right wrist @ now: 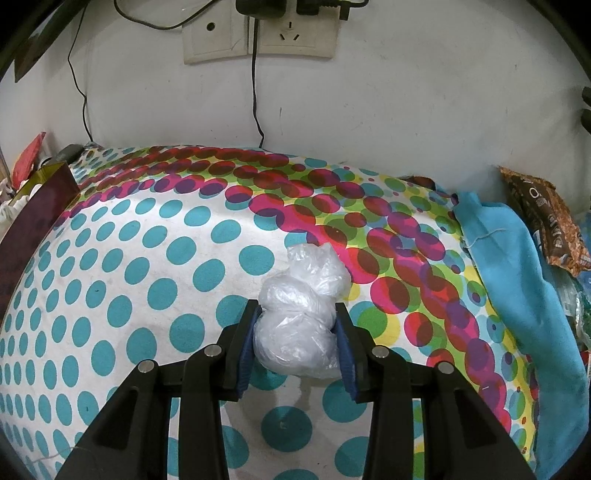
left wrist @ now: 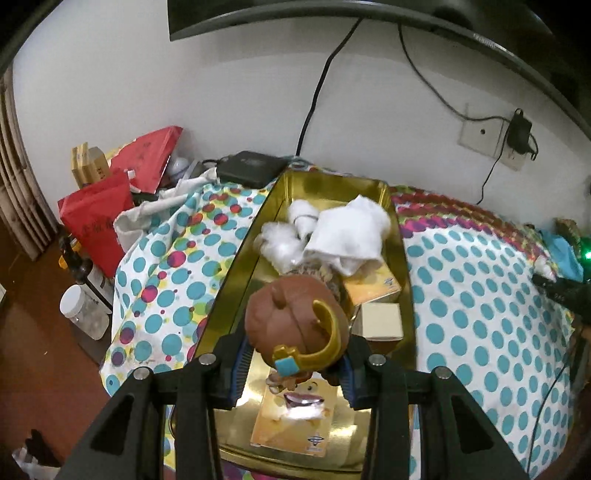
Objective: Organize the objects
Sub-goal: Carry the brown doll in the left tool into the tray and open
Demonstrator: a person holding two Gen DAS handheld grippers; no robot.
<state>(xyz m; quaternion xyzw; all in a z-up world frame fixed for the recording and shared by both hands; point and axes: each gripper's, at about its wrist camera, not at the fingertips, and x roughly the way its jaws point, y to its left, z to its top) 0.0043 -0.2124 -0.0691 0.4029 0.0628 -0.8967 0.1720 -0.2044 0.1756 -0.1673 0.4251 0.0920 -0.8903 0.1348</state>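
Polka-dot cloth [right wrist: 147, 277] (teal, perhaps white-grounded); gold tin [left wrist: 236, 273].

White painted wall [left wrist: 221, 92] at far side, scuffed. Dark flat screen [left wrist: 332, 14] mounted high on it, black cables [left wrist: 314, 92] hanging down. Beige wall socket plates [right wrist: 258, 37] with black adapters plugged in. Polka-dot tablecloth, teal, pink and green on white [right wrist: 147, 277], covers the work surface. Dark reddish-brown floor [left wrist: 37, 332] at left. Ribbed beige panel [left wrist: 14, 166] at far left. Lighting dim, indoor.
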